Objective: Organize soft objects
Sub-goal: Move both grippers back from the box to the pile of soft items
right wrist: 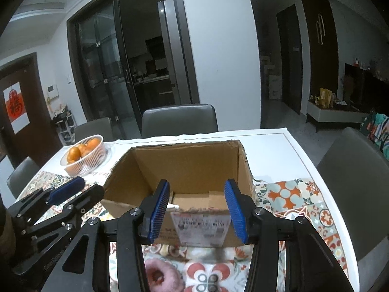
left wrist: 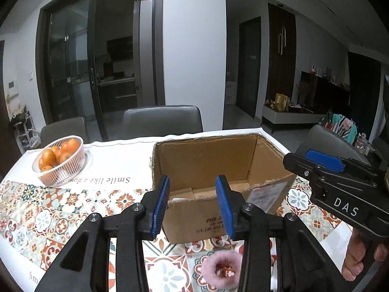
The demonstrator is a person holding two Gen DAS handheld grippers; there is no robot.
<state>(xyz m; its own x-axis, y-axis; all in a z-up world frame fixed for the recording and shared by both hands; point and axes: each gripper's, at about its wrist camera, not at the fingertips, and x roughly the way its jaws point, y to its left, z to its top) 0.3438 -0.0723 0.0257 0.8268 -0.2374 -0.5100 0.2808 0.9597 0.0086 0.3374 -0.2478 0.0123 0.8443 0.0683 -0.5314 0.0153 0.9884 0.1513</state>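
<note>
Left wrist | left hand-held gripper [left wrist: 193, 204] agape | pink scrunchie [left wrist: 222, 270] below | cardboard box [left wrist: 206, 160] ahead

Dim room with a white pillar [left wrist: 194, 43] at centre, dark glass sliding doors [left wrist: 70, 65] at left, grey chairs [left wrist: 162, 119] behind the patterned tablecloth [left wrist: 48, 209], dark wooden doors [left wrist: 282, 51] upper right.

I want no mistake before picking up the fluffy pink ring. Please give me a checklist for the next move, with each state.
1. Left gripper open and empty: ok.
2. Right gripper open and empty: ok.
3. Fluffy pink ring on the patterned tablecloth, in front of the box: ok.
4. Brown cardboard box open on top: ok.
5. Box has free room: ok; only part of its floor shows.
6. Ring between the fingers: not ok; it lies below both grippers.
</note>
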